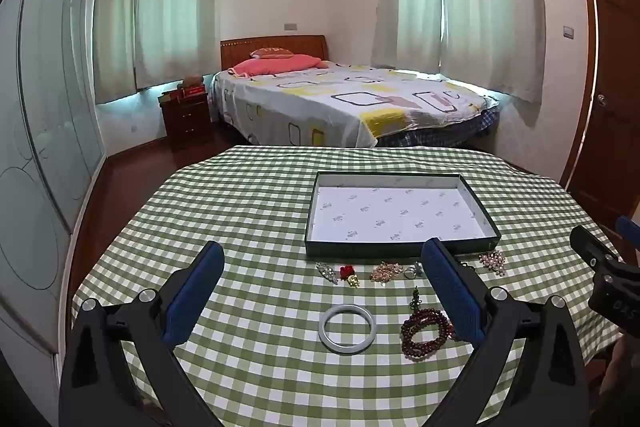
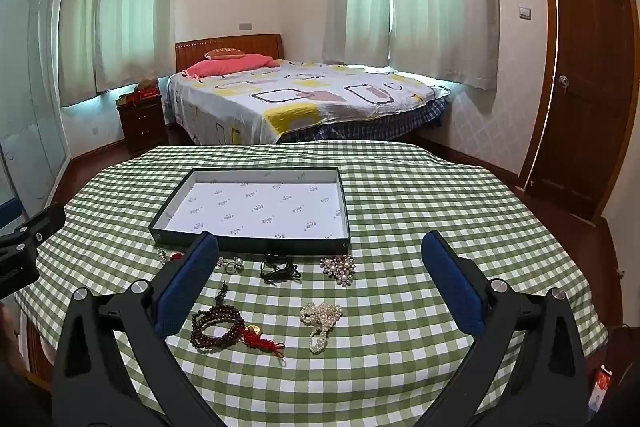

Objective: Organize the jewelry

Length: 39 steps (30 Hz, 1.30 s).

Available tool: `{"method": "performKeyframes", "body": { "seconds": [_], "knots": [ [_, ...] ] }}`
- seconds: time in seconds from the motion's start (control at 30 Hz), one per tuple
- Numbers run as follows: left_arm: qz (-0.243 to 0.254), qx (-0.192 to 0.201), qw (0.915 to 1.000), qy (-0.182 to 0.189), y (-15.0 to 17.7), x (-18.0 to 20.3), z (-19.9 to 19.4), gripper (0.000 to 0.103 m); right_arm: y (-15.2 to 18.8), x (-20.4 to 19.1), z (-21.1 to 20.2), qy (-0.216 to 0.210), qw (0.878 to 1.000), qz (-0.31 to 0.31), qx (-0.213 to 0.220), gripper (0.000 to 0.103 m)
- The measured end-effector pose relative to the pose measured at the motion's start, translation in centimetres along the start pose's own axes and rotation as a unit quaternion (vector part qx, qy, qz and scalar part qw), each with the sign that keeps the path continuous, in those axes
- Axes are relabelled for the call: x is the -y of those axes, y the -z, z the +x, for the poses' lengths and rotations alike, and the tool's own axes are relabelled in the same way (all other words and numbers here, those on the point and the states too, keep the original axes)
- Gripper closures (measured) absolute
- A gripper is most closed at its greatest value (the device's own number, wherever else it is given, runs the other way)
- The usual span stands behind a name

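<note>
A shallow dark box (image 1: pixel 400 249) with a white printed lining stands on the green checked table; it also shows in the right wrist view (image 2: pixel 256 242). In front of it lie a white bangle (image 1: pixel 347 327), a dark red bead bracelet (image 1: pixel 425 332) (image 2: pixel 216 327), a red charm (image 1: pixel 347 271), sparkly brooches (image 1: pixel 385 271), a pearl brooch (image 2: pixel 339 267), a pearl strand (image 2: pixel 320 321) and a black cord piece (image 2: pixel 279 270). My left gripper (image 1: pixel 326 283) is open above the bangle. My right gripper (image 2: pixel 320 275) is open above the pearls. Both are empty.
A bed (image 1: pixel 344 99) stands beyond the table's far edge, a nightstand (image 1: pixel 186 119) to its left, a wooden door (image 2: pixel 580 67) at right. The right gripper's body (image 1: pixel 608 279) shows at the left view's right edge.
</note>
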<state>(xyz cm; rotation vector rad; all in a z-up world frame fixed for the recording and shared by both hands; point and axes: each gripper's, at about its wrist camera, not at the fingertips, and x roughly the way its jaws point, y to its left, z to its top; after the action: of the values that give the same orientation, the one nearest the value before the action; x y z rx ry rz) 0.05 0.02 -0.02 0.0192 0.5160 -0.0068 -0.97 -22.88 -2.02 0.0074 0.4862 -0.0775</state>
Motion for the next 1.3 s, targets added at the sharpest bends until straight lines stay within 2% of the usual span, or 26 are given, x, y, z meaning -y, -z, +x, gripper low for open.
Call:
{"method": "performKeyframes", "body": {
  "seconds": [0.27,0.3,1.3],
  "knots": [
    [0.003,0.001,0.9999,-0.009,0.16,0.23,0.34,0.007,-0.09,-0.01,-0.26,0.001,1.000,-0.001,0.002,0.004],
    [0.002,0.001,1.0000,0.003,-0.05,0.02,-0.22,0.007,-0.11,0.00,-0.23,0.001,1.000,0.000,0.002,0.004],
    [-0.001,-0.004,1.0000,0.004,-0.12,0.13,-0.61,0.007,-0.26,0.02,-0.56,0.000,1.000,-0.002,0.003,0.004]
  ]
}}
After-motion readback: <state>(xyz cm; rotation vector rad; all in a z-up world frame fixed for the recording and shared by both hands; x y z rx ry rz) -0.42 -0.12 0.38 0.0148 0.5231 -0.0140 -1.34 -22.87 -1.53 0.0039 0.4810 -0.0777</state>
